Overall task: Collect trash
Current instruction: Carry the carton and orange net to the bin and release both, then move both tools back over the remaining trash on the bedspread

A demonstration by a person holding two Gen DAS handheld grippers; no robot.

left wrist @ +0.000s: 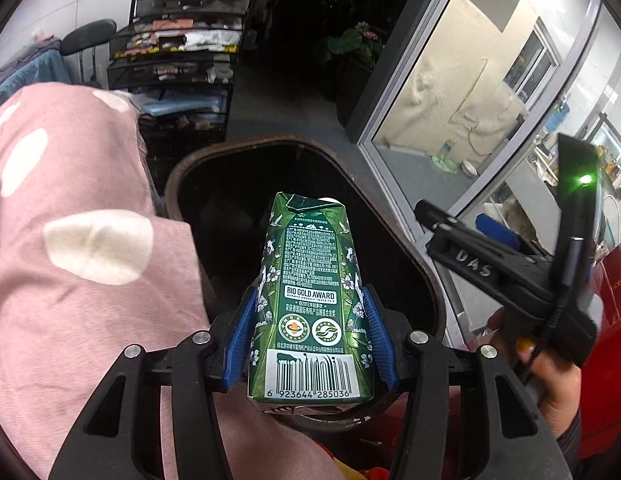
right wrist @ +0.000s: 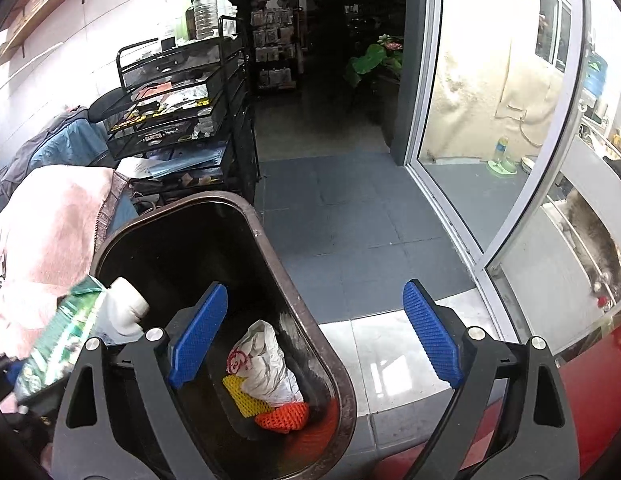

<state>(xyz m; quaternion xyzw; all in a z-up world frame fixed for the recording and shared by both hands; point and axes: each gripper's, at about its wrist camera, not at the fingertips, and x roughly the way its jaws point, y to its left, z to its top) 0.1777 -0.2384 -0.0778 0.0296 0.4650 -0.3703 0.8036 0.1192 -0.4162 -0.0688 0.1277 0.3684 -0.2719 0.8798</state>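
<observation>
The left claw (left wrist: 310, 344) holds a green carton (left wrist: 308, 300) by its lower sides, blue pads pressed on either flank, barcode end nearest the camera and torn top pointing away over the mouth of the brown bin (left wrist: 430, 280). The main risk, as a judgement, is a miss: the carton's base sits above the bin's near rim, so if the claw lets go here the carton may catch that rim and tip out onto the floor. A pink dotted cloth (left wrist: 70, 240) lies just beside the bin on the left and could catch the carton if the claw drifts that way. The right claw (right wrist: 310, 340) stands wide with nothing between its pads, hanging over the bin's right rim; it is near the left claw, so the two could knock together. Below it, on the bin's floor, lie a crumpled white bag (right wrist: 266, 364), a yellow mesh piece (right wrist: 240, 394) and an orange mesh piece (right wrist: 284, 416). Beyond the bin are grey floor tiles (right wrist: 342, 216) and a glass door (right wrist: 482, 92).
</observation>
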